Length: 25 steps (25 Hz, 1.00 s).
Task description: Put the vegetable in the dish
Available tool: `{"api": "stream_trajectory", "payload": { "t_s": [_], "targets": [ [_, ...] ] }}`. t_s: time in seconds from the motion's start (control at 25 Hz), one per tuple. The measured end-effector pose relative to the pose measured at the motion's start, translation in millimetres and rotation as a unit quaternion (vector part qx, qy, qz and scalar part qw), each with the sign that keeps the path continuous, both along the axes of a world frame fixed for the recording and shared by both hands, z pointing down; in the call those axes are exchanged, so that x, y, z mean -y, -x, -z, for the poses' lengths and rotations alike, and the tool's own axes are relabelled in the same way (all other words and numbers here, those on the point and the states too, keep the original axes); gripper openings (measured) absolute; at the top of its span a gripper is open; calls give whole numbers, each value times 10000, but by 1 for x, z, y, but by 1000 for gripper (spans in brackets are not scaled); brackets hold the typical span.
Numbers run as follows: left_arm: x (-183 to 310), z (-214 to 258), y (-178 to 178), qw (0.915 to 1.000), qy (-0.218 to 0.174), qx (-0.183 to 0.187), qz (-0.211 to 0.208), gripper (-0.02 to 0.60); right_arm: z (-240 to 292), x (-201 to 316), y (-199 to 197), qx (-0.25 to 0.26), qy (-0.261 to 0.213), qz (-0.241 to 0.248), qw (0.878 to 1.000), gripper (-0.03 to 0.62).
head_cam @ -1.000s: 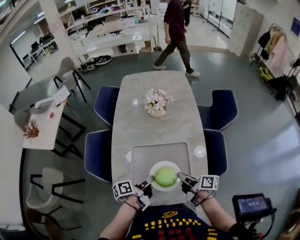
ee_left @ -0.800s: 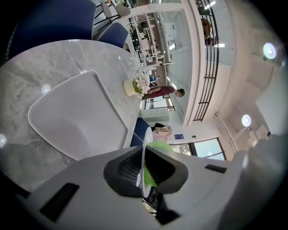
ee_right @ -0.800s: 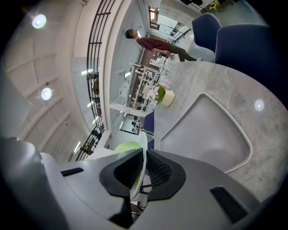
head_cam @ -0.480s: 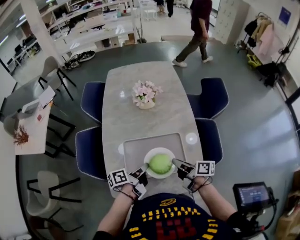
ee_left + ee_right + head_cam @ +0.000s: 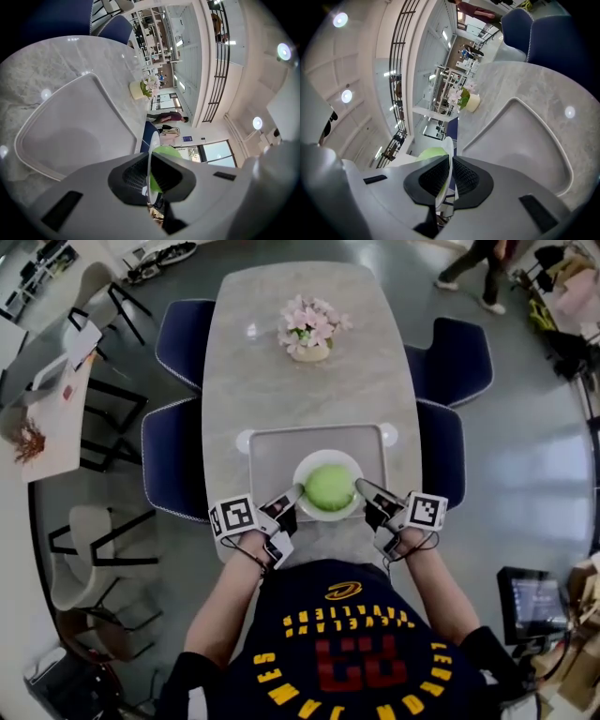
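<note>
Lighting I log: bright, even, from ceiling lamps [image 5: 346, 96]; their glints spot the table [image 5: 272, 390] top. Fisheye bends every edge; both gripper views vignetted black, foregrounds soft.

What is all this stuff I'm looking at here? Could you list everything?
pale marble table: one, grey-white, middle of the room.
flat grey tray: one, grey, near end of the table.
round white dish: one, white, over the tray.
round green vegetable: one, light green, in the dish.
pot of pink flowers: one, pink and cream, far half of the table.
padded dark blue chairs: four, dark blue, two along each long side of the table.
small screen: one, black, lower right.
passer-by: one, dark clothes, far right.
left gripper: one, grey and black, shut on the dish's left rim.
right gripper: one, grey and black, shut on the dish's right rim.
</note>
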State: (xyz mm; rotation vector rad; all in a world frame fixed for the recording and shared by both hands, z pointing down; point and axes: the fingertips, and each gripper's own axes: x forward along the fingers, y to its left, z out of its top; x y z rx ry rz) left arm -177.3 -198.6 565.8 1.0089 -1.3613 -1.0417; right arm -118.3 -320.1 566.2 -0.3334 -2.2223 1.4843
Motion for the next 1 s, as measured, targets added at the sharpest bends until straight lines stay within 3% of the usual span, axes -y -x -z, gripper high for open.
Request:
{"api": "stream_trajectory", "payload": {
  "t_s": [0.8, 1.0],
  "targets": [
    [6, -95, 36, 9975, 365, -96, -599, 14, -82, 0, 39, -408, -16, 134, 9991, 21],
    [3, -116, 35, 9959, 583, -56, -693, 14, -105, -6, 36, -741, 21, 243, 9970, 21]
  ]
}}
